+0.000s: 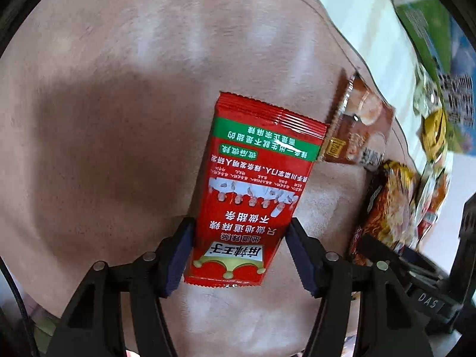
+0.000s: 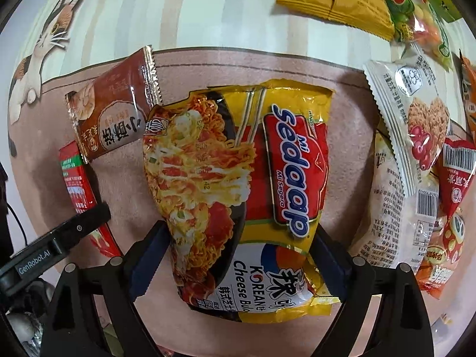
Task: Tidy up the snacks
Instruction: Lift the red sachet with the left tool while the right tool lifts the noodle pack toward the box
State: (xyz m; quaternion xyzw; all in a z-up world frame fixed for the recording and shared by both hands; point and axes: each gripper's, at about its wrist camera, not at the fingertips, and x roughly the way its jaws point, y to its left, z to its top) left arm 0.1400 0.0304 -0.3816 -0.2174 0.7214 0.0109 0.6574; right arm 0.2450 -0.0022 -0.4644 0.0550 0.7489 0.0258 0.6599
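My left gripper (image 1: 240, 221) points down at a pink mat (image 1: 119, 89). A red spicy-strip packet (image 1: 253, 163) lies flat between its fingers; the pads flank its lower edges without clamping it. My right gripper (image 2: 239, 226) stands wide over a yellow Mi Sedaap cheese noodle pack (image 2: 238, 178), which rests on the pink mat (image 2: 342, 104) between the fingers. A brown snack packet (image 2: 110, 110) lies beside the noodle pack, its corner under it. In the right wrist view, the red packet (image 2: 74, 178) shows at the left under one left-gripper finger (image 2: 86, 220).
Several loose snacks crowd the right side: white packets (image 2: 416, 113), a red one (image 2: 455, 178), yellow packets (image 2: 342, 0) at the top. The mat lies on a striped cloth with a cat picture (image 2: 44, 44). A green box (image 1: 425, 20) stands beyond the mat.
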